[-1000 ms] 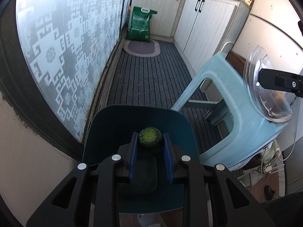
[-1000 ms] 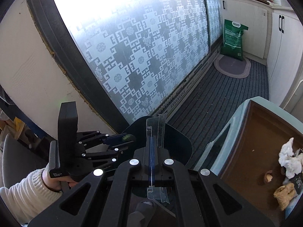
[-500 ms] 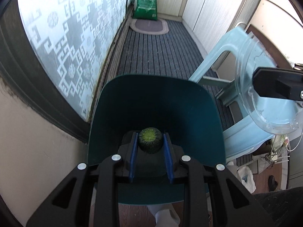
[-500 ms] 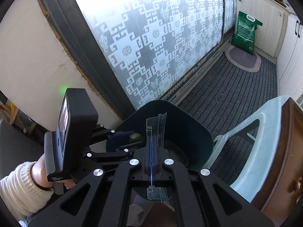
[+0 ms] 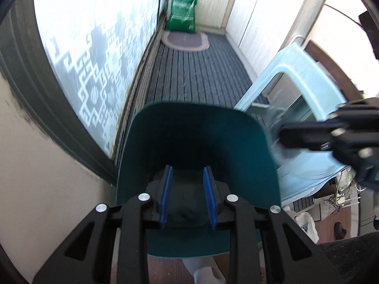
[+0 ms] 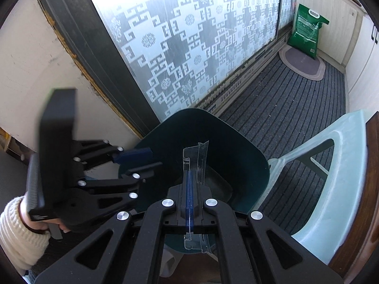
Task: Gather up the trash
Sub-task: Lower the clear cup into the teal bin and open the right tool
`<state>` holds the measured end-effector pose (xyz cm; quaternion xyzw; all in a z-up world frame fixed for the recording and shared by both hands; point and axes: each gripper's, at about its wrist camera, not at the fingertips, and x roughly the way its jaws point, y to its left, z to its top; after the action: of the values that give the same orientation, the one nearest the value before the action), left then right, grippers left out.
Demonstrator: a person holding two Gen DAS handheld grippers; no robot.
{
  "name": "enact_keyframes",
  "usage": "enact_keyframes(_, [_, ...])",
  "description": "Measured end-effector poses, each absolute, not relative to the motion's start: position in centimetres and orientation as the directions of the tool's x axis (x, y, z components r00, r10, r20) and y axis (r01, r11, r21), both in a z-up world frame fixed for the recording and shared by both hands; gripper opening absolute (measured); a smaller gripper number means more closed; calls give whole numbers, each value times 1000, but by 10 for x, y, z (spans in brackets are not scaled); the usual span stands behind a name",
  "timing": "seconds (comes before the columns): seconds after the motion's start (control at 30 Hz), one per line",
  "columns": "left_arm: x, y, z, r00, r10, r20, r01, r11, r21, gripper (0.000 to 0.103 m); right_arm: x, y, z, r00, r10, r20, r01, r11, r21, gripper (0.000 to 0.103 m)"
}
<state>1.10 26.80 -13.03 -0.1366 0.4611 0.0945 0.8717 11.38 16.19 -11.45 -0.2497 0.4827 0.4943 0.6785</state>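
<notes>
a: over the teal bin (image 6: 241, 165), what does the right gripper (image 6: 190, 165) carry?

b: a clear plastic lid (image 6: 197, 158), clamped edge-on between the closed blue pads (image 6: 189, 203). the lid stands upright above the bin's mouth. from the left wrist view the same lid (image 5: 276, 127) is a blurred pale shape at the bin's (image 5: 196, 139) right rim, with the right gripper (image 5: 281, 133) behind it.

a: state of the left gripper (image 5: 187, 172)?

b: jaws parted, nothing between the blue pads (image 5: 165, 189). it points down into the bin from the near side. in the right wrist view it (image 6: 139, 158) sits at the bin's left rim, held by a hand (image 6: 45, 224) in a cream knit sleeve.

a: surroundings?

b: pale blue plastic chair (image 6: 331, 177) just right of the bin; patterned frosted window (image 6: 189, 47) to the left; striped dark floor mat (image 5: 196, 75) beyond; green sack (image 5: 183, 11) and oval rug (image 5: 184, 40) at the far end, beside white cabinets (image 5: 267, 16).
</notes>
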Motion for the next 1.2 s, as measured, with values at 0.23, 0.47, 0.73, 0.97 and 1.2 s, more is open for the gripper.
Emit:
enact_keyframes(0.23, [-3, 266, -94, 687, 106, -719, -291, 947, -137, 19, 111, 164, -130, 43, 396, -917, -918, 379, 120, 0])
enact_keyframes(0.47, [-17, 264, -57, 802, 151, -578, -287, 946, -152, 14, 107, 168, -148, 29, 359, -933, -924, 366, 113, 0])
enact_keyframes(0.73, [-30, 256, -26, 865, 165, -473, -278, 944, -178, 14, 97, 173, -171, 11, 313, -950, -933, 346, 104, 0])
enact_keyframes(0.97, [-39, 253, -12, 891, 161, -424, -272, 938, -216, 13, 102, 173, -181, -27, 299, -954, -919, 368, 141, 11])
enact_keyframes(1.2, [-43, 253, -6, 899, 164, -407, -276, 932, -234, 13, 104, 170, -172, -13, 329, -944, -915, 376, 143, 43])
